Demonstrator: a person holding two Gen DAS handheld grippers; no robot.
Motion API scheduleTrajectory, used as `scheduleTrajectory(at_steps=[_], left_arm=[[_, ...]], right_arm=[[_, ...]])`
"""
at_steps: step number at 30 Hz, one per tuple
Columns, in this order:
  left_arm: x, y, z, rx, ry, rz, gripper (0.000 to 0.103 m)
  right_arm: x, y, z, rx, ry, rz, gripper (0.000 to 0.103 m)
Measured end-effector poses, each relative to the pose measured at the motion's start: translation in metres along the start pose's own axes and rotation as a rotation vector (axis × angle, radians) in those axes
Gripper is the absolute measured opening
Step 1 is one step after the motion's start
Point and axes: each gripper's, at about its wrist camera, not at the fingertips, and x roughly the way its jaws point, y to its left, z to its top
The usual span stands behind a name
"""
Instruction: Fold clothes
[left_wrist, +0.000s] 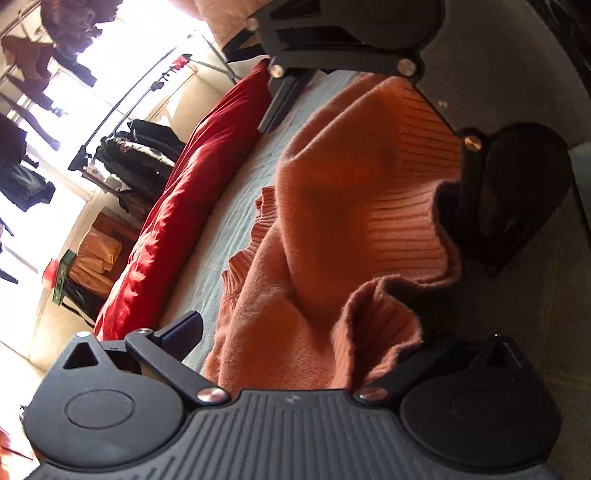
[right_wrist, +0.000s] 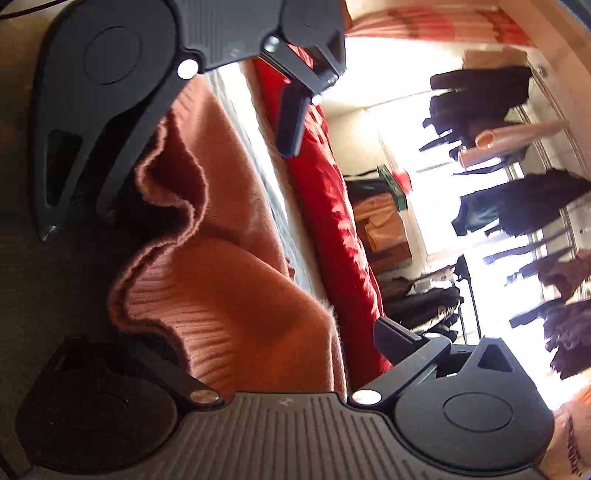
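- Looking along both tools, we see an orange knit sweater (left_wrist: 354, 206) lying crumpled on a pale blue-grey sheet (left_wrist: 236, 221), its ribbed hem wavy and its body fuzzy and soft.
- Our left gripper (left_wrist: 310, 347) has its black plastic fingers spread wide, with sweater folds between them; whether they touch the knit we cannot tell.
- Our right gripper (right_wrist: 258, 347) is likewise spread apart, the ribbed hem (right_wrist: 177, 306) bunched between its fingers.
- Each view shows the other tool at the sweater's far edge.
- A glossy red quilt (left_wrist: 177, 206) runs beside the sheet.
- The right view shows two pale tubes (right_wrist: 517, 140) among hanging dark clothes; the left view does not.
- The sweater's long axis runs away from both cameras.
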Motion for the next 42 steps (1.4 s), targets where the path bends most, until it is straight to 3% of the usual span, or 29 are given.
scheduleTrajectory(at_steps=[2,7,10,12,15,22,24,27,31,33,35,37,42], left_arm=[[-0.001,-0.008,-0.005,0.077,-0.006,-0.009,0.103],[0.002,-0.024,-0.009,0.13,0.034,-0.068,0.094],[0.008,-0.034,-0.008,0.163,0.038,-0.055,0.094],[0.011,-0.034,-0.007,0.141,0.051,-0.056,0.094],[0.012,-0.037,-0.007,0.128,0.058,-0.048,0.093],[-0.001,-0.058,-0.01,0.228,0.03,-0.046,0.055],[-0.002,-0.063,-0.011,0.257,0.019,-0.043,0.052],[-0.002,-0.065,-0.013,0.278,-0.001,-0.044,0.049],[-0.004,-0.078,-0.02,0.407,-0.051,-0.026,0.03],[-0.004,-0.076,-0.02,0.36,-0.035,-0.039,0.024],[-0.003,-0.064,-0.016,0.232,0.011,-0.071,0.024],[-0.001,-0.06,-0.011,0.198,0.034,-0.088,0.024],[0.003,-0.041,-0.009,0.143,0.043,-0.154,0.027]], right_arm=[[-0.005,0.003,-0.005,-0.032,-0.029,0.022,0.103],[-0.018,0.01,-0.014,-0.097,-0.086,0.065,0.102],[-0.021,0.02,-0.014,-0.142,-0.127,0.095,0.092],[-0.021,0.022,-0.015,-0.133,-0.129,0.12,0.082],[-0.02,0.022,-0.015,-0.101,-0.11,0.154,0.076],[-0.023,0.027,-0.011,-0.053,-0.048,0.2,0.053],[-0.023,0.026,-0.011,-0.038,-0.038,0.206,0.047],[-0.02,0.023,-0.006,-0.017,-0.015,0.22,0.044],[-0.016,0.018,-0.002,0.016,-0.001,0.243,0.044],[-0.018,0.017,-0.001,0.019,0.004,0.238,0.042],[-0.021,0.018,0.002,0.036,0.024,0.242,0.038],[-0.023,0.019,0.004,0.045,0.039,0.252,0.034],[-0.007,-0.018,0.004,0.132,0.059,0.43,0.034]])
